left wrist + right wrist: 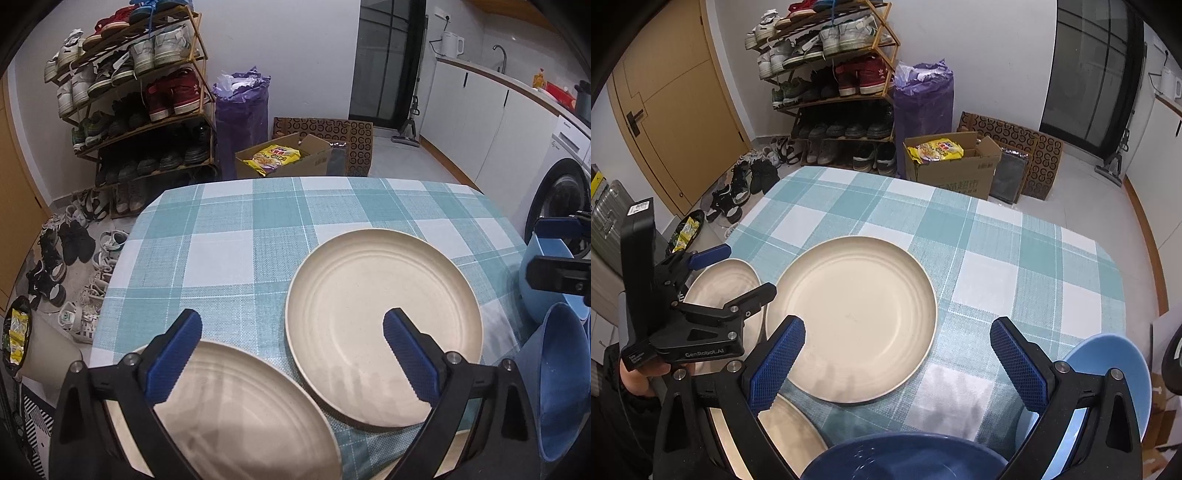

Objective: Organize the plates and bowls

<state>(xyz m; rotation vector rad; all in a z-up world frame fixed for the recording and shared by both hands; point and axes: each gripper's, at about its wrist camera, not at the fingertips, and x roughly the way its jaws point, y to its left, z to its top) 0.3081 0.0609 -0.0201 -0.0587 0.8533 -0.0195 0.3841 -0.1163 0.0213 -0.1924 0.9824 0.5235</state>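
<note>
The left hand-held gripper (291,328) hangs over the counter with its blue-padded jaws spread wide and nothing between them; no pad touches a dish. The right hand-held gripper (897,332) likewise has its jaws well apart and empty, pointing down at the counter. Below the left gripper lies a cream round shallow plate (236,413) at the near left edge. Just beside it, not overlapping, sits a second cream round plate (384,328) near the middle of the teal-and-white checked counter (229,240). A third cream plate (786,432) shows partly at the near edge in the right wrist view. A dark blue round bowl (905,458) sits nearest that camera, and a light blue bowl (1115,365) stands to its right, partly behind the right finger. A wooden shoe rack (834,77) stands against the far wall.
</note>
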